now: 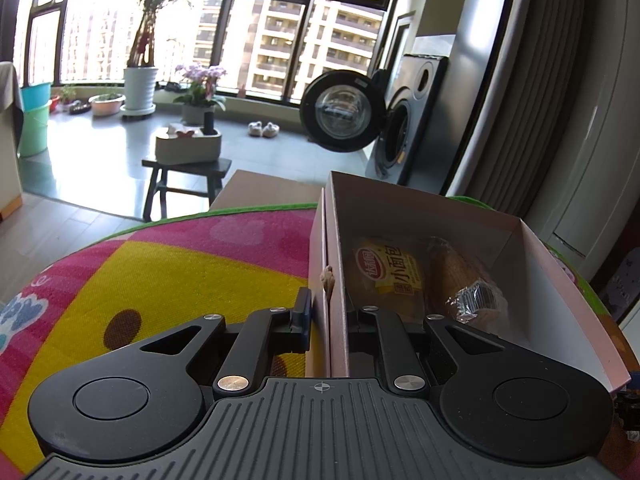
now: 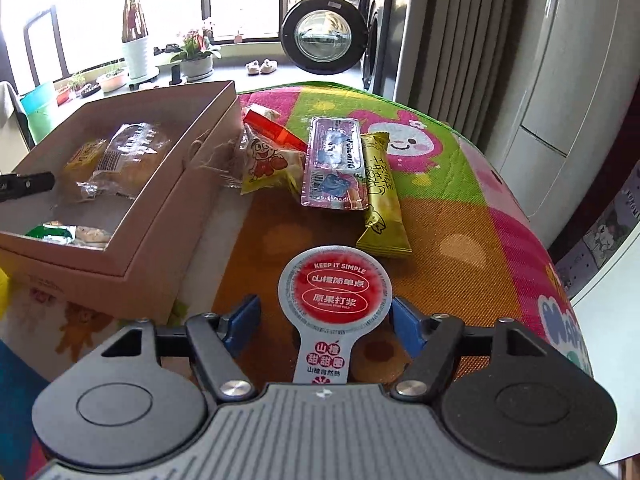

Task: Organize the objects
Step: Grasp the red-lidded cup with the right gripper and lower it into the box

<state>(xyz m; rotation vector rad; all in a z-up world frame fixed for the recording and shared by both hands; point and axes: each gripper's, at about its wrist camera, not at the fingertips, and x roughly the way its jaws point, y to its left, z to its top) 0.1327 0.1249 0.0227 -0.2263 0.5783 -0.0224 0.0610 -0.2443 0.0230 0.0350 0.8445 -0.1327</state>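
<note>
**Left gripper clamped on the box wall, right gripper spread around a hawthorn snack**

In the left wrist view, the left gripper (image 1: 329, 322) has its fingers drawn together on the near side wall of the pink cardboard box (image 1: 560, 288), one finger outside and one inside. The box sits on a colourful cartoon play mat (image 1: 180, 264). Inside lie a yellow-labelled small bread packet (image 1: 390, 272) and, just to its right, a clear-wrapped bread roll (image 1: 464, 280) with its barcode end towards the camera; both have their long axes running away from the gripper.

In the right wrist view, the box stands at the left, and a dark finger of the left gripper shows at its left edge. A green-wrapped snack (image 2: 50, 232) lies in the box's near compartment. Right of the box, on the mat, a yellow cartoon snack bag (image 2: 268, 164), a clear blister pack (image 2: 334, 164) and a yellow snack bar (image 2: 380, 196) lie side by side, touching or overlapping, their long axes pointing roughly away from the camera.

Nearest, the right gripper (image 2: 326, 322) has its blue-padded fingers (image 2: 242, 322) spread apart on either side of a paddle-shaped hawthorn snack packet (image 2: 334, 292). Its round red head points away from the gripper, the narrow stem back between the fingers. The right pad appears to touch the head's edge; the left stands clear.
</note>
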